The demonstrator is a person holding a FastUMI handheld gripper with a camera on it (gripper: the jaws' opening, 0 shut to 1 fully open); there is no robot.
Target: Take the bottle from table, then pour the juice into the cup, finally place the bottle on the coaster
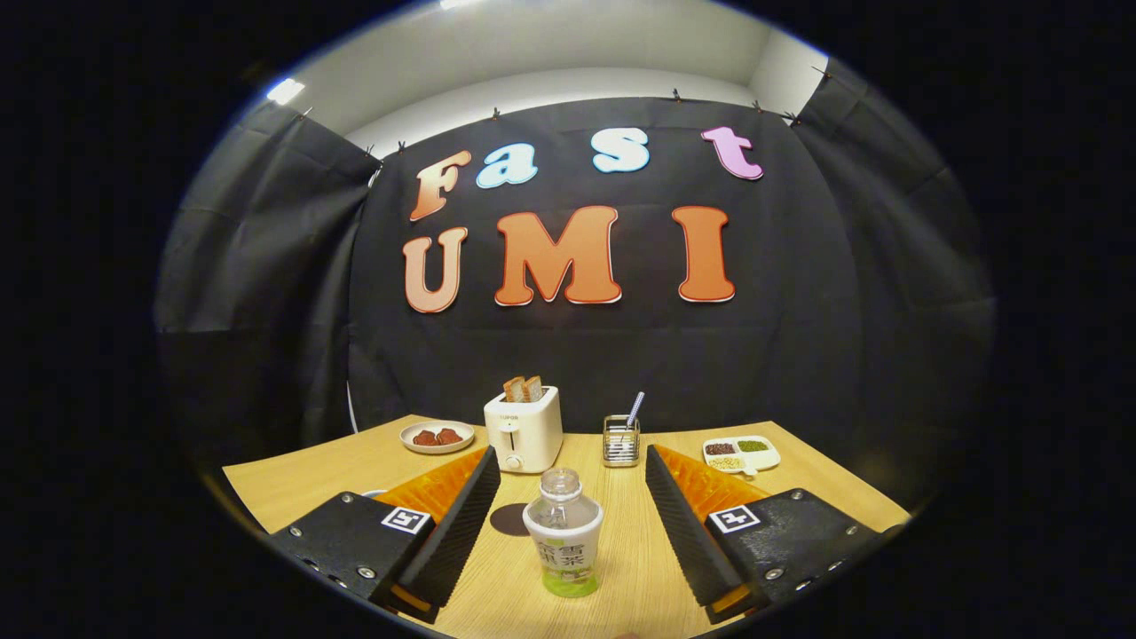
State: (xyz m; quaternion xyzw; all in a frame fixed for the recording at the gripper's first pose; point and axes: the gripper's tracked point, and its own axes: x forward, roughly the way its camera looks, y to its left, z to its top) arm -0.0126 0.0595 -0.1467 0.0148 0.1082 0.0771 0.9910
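A small clear bottle (564, 532) with a white and green label stands upright on the wooden table (302, 484), uncapped at the neck. It sits between my two fingers, with a gap on each side. My gripper (568, 461) is open and touches nothing. A dark round coaster (509, 520) lies flat on the table just left of the bottle, partly hidden behind the left finger. A sliver of a pale rim (374, 493) peeks out behind the left finger; I cannot tell what it is.
Beyond the fingers stand a white toaster (524, 429) with two bread slices, a wire holder (620, 440) with a straw, a plate (437, 437) of reddish pieces at the left and a divided dish (741, 453) of grains at the right. Black cloth walls the table's far side.
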